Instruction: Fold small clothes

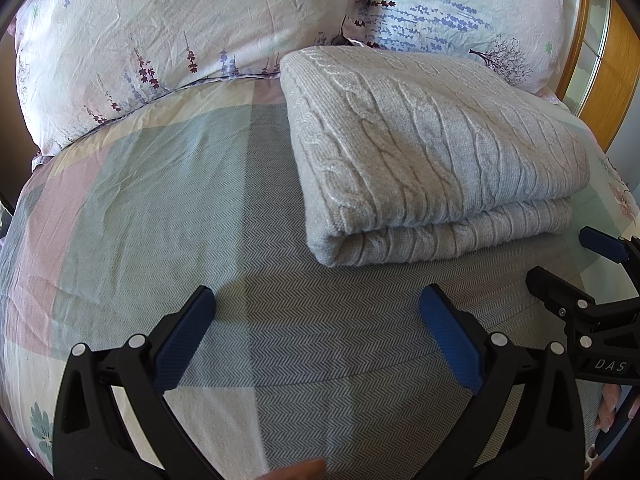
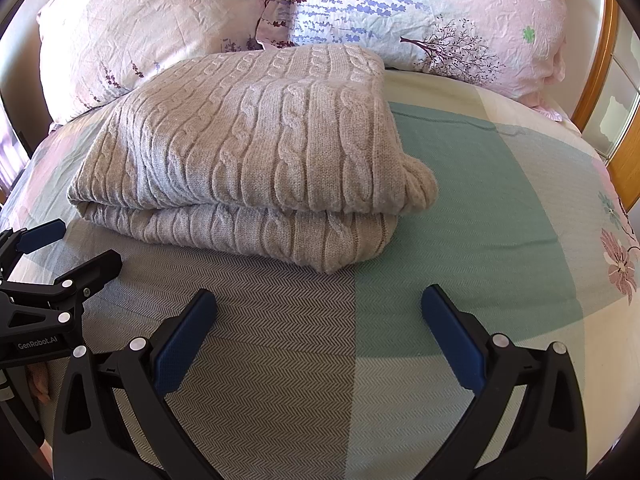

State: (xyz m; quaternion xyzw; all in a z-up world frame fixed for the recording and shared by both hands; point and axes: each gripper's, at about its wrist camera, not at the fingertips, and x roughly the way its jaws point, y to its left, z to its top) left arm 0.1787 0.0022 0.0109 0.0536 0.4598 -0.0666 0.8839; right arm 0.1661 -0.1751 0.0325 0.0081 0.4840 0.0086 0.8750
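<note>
A: What is closest in the left wrist view?

B: The left gripper (image 1: 316, 308), its 2 blue-padded fingers (image 1: 184, 336) spread wide with nothing between them, above the bedspread (image 1: 140, 200) of grey herringbone and pale colour blocks.

A: And the other one?

B: The right gripper (image 2: 318, 308) looks the same in its own view: 2 fingers (image 2: 452, 340) spread apart, holding nothing, over the seam where the grey herringbone panel meets a green panel. Each gripper also shows at the edge of the other's view, so they sit side by side, apart from each other.

A: Where is the garment?

B: Just beyond both grippers lies the folded sweater (image 1: 420, 152), a light grey cable-knit, doubled into 2 thick layers with the upper layer resting on the lower. It lies flat on the bedspread, touching neither gripper. From the left wrist it sits ahead and to the right; from the right wrist, ahead and to the left.

A: And behind it?

B: 2 floral pillows (image 2: 440, 20) lean at the head of the bed, right behind the sweater's far edge. A wooden headboard (image 2: 600, 72) curves at the far right.
</note>
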